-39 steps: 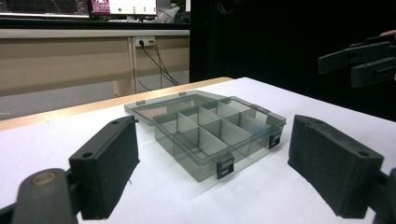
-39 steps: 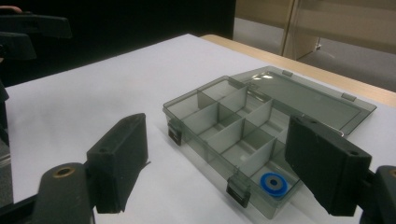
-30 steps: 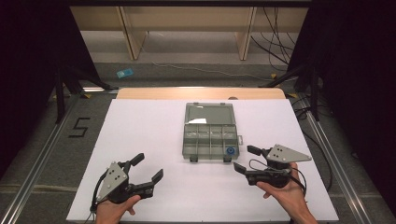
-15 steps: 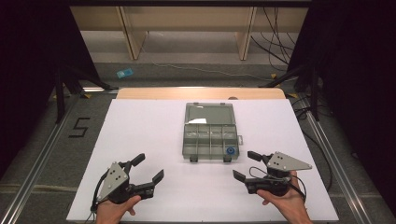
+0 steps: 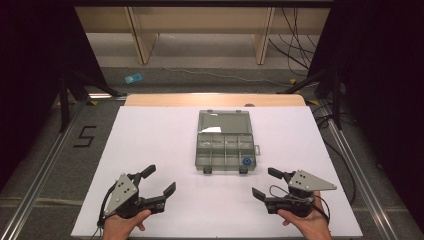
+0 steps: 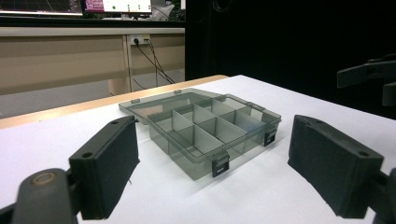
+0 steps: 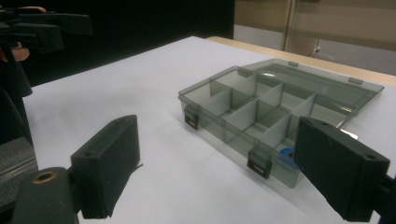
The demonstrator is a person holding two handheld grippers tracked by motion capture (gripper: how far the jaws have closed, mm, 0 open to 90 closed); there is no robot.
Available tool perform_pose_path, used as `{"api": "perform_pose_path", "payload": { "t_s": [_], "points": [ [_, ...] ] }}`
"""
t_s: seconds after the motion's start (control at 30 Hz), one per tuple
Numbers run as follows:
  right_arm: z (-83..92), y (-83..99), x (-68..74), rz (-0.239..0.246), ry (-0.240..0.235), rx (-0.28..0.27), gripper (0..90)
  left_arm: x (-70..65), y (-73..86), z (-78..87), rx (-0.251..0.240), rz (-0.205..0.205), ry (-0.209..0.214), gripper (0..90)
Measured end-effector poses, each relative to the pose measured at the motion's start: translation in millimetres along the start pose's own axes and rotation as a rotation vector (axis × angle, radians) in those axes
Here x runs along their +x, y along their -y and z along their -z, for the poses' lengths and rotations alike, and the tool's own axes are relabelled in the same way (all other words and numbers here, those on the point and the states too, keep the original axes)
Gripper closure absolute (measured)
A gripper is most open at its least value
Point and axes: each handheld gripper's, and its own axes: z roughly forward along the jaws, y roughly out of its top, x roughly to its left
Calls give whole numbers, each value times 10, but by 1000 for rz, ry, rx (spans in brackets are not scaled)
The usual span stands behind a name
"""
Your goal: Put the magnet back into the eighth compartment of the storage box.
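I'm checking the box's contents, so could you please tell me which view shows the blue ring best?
The high view: the blue ring lies unobstructed in the box's near right compartment. The right gripper view shows it partly behind a jaw; the left gripper view shows a faint blue tint.

The open box (image 5: 224, 142) sits mid-table (image 5: 150, 140), its lid lying flat behind it. Bare table lies on both sides and in front.

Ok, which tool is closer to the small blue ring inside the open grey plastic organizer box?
Right. The right tool sits just below-right of the blue ring in the box's near right compartment; the left tool lies well off to its lower left.
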Motion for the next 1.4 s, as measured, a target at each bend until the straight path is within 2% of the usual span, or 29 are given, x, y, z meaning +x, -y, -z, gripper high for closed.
{"api": "perform_pose_path", "payload": {
  "t_s": [0.1,0.13,0.2,0.27,0.4,0.47,0.5,0.53,0.57,0.6,0.63,0.67,0.73,0.77,0.8,0.87,0.93,1.07,1.23,1.4],
  "points": [
    [12,19,-4,-8,6,-7,159,-6,2,-3,2,3,4,156],
    [46,23,-15,7,6,14,159,-8,2,-4,2,3,5,156],
    [59,24,-8,-4,6,19,159,-10,3,-4,4,2,7,156],
    [58,49,2,-1,14,-2,159,-10,3,-4,4,2,7,156],
    [81,55,16,8,29,4,159,-11,3,-3,3,3,8,156],
    [85,60,30,0,25,1,159,-10,3,-2,3,3,8,156],
    [76,65,28,11,19,-11,159,-10,3,-2,3,3,8,156],
    [102,63,33,15,32,10,159,-11,3,-2,3,4,9,156],
    [93,72,43,3,27,-4,159,-10,3,-3,3,3,9,156],
    [92,73,41,12,21,-12,159,-10,3,-3,4,2,9,156],
    [115,69,42,16,34,10,158,-11,4,-4,4,2,10,156],
    [116,74,55,-2,35,2,158,-12,3,-4,4,1,11,156],
    [117,79,53,10,41,-5,158,-12,3,-4,4,0,11,156],
    [125,78,52,12,27,0,158,-12,3,-5,4,1,11,156],
    [131,80,60,10,49,-5,158,-12,4,-4,4,1,11,156],
    [140,78,68,4,44,-3,157,-12,4,-5,4,0,12,156],
    [131,78,53,25,39,-1,158,-13,4,-6,5,-1,11,156],
    [145,75,64,6,37,8,158,-16,4,-9,4,0,11,156],
    [125,75,53,25,45,-1,157,-14,3,-8,4,-1,11,156],
    [127,75,54,22,42,2,158,-15,3,-8,4,-1,11,156]
  ]
}}
